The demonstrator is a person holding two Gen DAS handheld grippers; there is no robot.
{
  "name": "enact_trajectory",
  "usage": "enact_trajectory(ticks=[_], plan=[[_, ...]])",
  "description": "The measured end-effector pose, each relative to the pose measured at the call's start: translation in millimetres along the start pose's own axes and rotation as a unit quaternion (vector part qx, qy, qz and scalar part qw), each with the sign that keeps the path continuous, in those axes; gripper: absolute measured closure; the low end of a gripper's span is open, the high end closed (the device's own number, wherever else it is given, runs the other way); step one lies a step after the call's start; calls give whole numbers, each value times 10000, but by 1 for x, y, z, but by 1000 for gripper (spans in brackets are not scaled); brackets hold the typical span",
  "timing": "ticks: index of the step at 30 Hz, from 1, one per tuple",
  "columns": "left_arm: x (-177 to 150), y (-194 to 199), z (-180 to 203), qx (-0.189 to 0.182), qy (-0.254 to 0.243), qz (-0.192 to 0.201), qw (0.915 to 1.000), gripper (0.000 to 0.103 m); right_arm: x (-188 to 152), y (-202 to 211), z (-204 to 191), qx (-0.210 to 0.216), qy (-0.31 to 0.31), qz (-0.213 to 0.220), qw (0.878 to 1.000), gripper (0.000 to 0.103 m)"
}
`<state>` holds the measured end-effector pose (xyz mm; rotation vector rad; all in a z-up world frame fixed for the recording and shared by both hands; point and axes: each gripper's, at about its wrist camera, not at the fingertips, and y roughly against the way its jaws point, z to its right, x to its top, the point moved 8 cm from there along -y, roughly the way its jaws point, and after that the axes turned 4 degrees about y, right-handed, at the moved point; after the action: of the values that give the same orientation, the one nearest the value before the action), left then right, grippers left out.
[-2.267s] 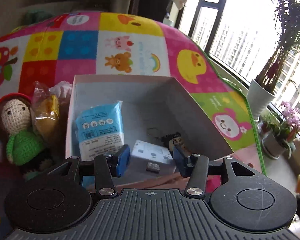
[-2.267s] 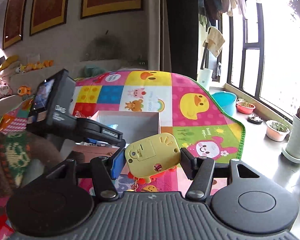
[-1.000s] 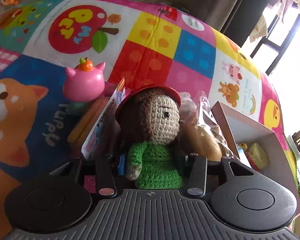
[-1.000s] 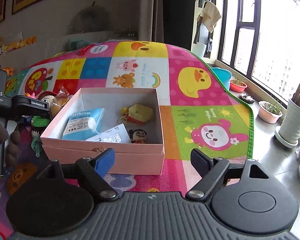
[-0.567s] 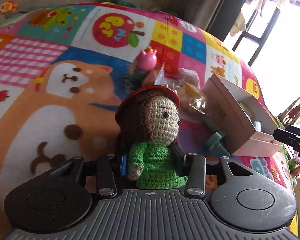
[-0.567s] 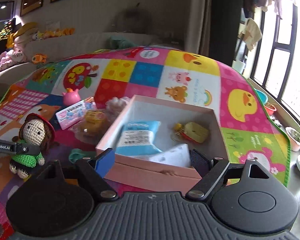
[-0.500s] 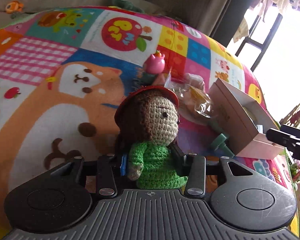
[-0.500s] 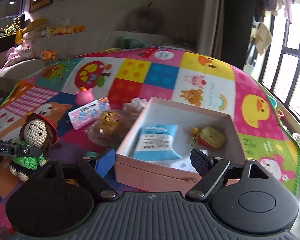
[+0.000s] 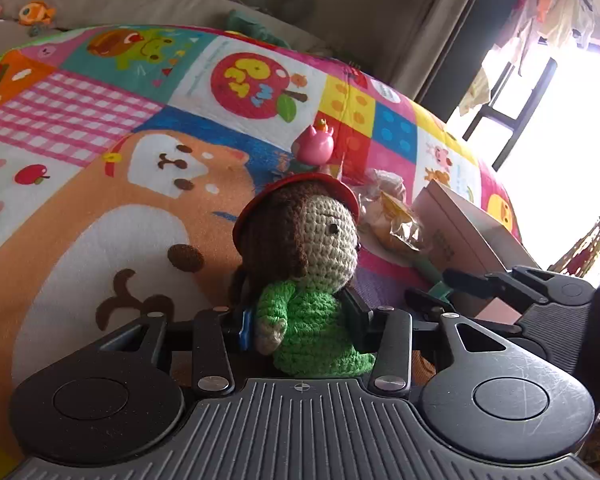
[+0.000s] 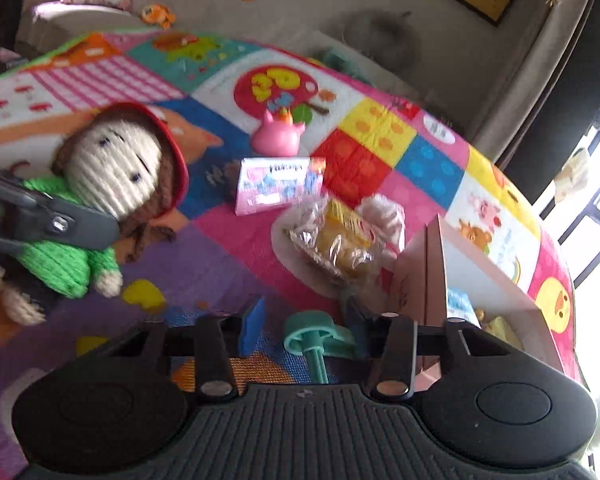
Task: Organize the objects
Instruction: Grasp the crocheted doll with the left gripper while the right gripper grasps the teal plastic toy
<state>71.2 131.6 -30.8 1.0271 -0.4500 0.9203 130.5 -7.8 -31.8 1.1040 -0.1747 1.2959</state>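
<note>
My left gripper (image 9: 300, 316) is shut on a crochet doll (image 9: 312, 240) with a red hat and green dress, held upright above the play mat (image 9: 100, 200). In the right wrist view the doll (image 10: 116, 176) hangs at the left in that gripper's fingers (image 10: 60, 220). My right gripper (image 10: 306, 322) is low over the mat beside the pink box (image 10: 420, 272), its jaws closing around a teal plastic piece (image 10: 312, 336). The piece lies against the right pad, with a gap to the blue left pad. In the left wrist view the right gripper (image 9: 426, 286) reaches in from the right.
The pink box (image 9: 460, 224) holds a blue packet (image 10: 458, 300) and a yellow toy (image 10: 500, 328). On the mat lie a bagged bun (image 10: 336, 240), a tissue pack (image 10: 276, 186) and a pink pig toy (image 10: 278, 138). A sofa (image 10: 260, 12) with soft toys runs behind.
My right gripper swung left and down from in front of the box, rolled, and narrowed its jaws around the teal piece. The left gripper carried the doll away from the box, then held still.
</note>
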Motion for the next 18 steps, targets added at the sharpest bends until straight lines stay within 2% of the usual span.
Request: enact_trajectory(ticks=[2,5,8,9,11,16,18], plan=[[0,0,0,-7,11,-1,10000,56,-5,-2,3,-91,-23,-31,10000,65],[0,0,0,-5,10,-12,10000,56,-12,10,8,62,-190,-43,9998,70],[0,0,0,13,-45,-30,10000,56,-25,32,13,467,-494,-105,9976,74],[-1,0,1,16,-63,-41,10000,56,-32,39,14,643,-610,-166,9959,84],[-2,0,4,9,-94,-85,9999,56,-47,53,18,829,-759,-296,9932,85],[-9,-4,23,-169,-246,-299,9991,56,-90,70,47,465,-1064,-525,9919,85],[-12,-9,33,-231,-330,-336,9986,56,-96,76,59,511,-1389,-512,9877,81]])
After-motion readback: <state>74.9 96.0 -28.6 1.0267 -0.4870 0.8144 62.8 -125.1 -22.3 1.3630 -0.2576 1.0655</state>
